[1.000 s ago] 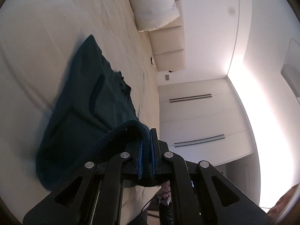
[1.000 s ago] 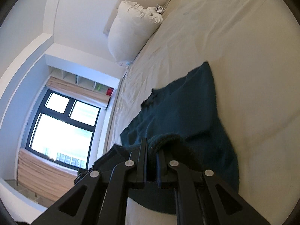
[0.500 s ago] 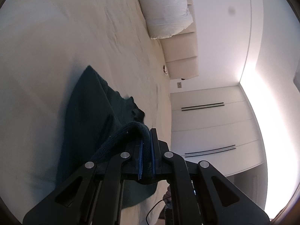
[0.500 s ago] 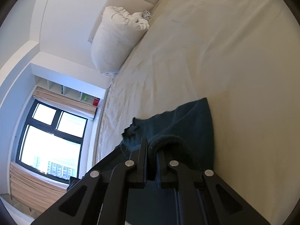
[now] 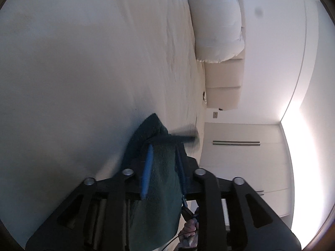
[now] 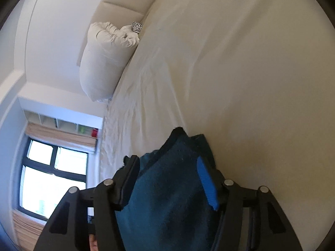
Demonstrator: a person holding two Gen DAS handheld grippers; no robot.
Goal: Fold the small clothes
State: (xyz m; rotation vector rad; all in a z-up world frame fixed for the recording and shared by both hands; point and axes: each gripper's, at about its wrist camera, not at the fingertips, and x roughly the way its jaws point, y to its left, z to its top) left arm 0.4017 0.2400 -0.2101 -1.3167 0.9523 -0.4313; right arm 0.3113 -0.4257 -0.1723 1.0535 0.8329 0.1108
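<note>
Left wrist view shows the dark teal knitted fabric garment lying between the spread fingers of the left gripper, whose blue pads stand wide apart on either side of the cloth without pinching it; the garment's far edge bunches into a soft ridge just ahead of the fingertips and rests on the cream bed sheet, while its near part runs back under the black gripper frame. From the right wrist view the same dark teal garment fills the gap of the right gripper, whose jaws are likewise wide, one blue pad showing at the cloth's right edge and the black finger at its left; the fabric's folded tip points forward onto the cream sheet. Beyond the garment the sheet is lightly wrinkled toward the bed's side. A plump white pillow leans against the padded beige headboard, well apart from the garment. Behind the bed stand pale wardrobe doors with dark bar handles, and the right wrist view shows a black-framed window under a tan roller blind.
</note>
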